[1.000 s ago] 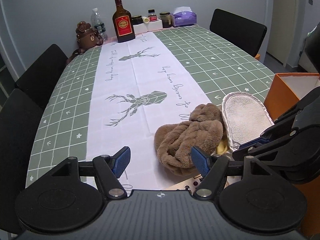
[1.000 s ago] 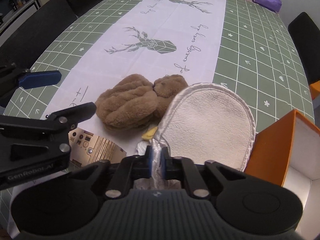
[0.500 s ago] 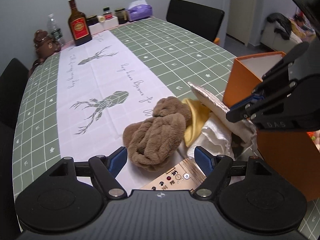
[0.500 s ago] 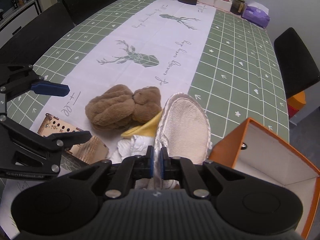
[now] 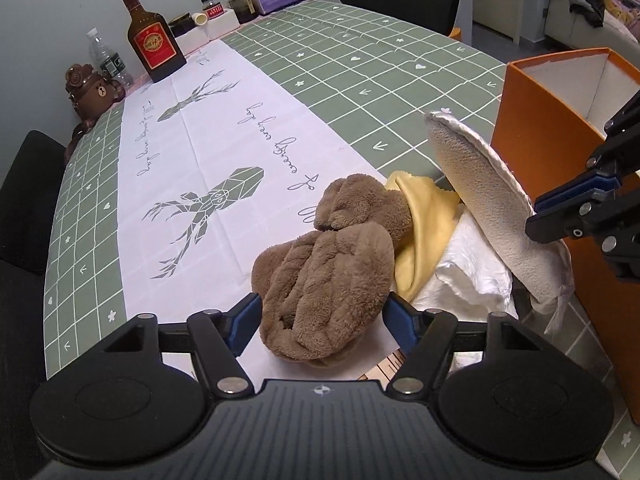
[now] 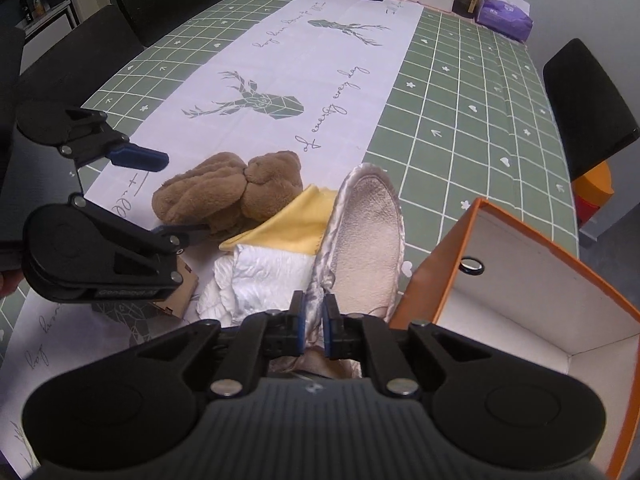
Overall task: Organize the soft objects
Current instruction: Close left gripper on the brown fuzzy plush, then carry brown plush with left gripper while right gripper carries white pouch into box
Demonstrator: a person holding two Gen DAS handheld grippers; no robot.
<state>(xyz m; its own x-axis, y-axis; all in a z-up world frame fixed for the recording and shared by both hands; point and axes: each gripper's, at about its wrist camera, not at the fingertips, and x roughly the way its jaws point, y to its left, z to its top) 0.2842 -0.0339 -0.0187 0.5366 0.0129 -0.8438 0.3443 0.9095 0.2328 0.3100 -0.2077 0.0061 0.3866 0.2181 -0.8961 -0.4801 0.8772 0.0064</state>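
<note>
Between closing left jaws, brown plush towel [image 5: 324,280], unpressed.

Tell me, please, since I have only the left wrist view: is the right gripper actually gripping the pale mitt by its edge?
Observer: Yes. The right gripper has the satin hem of the pale mitt between its pads, though its jaws are opening.
Operator: Thank you. Is there anything inside the orange box yet?
Observer: No. From the right wrist view the orange box looks empty; only a metal eyelet shows on its white inner wall.
</note>
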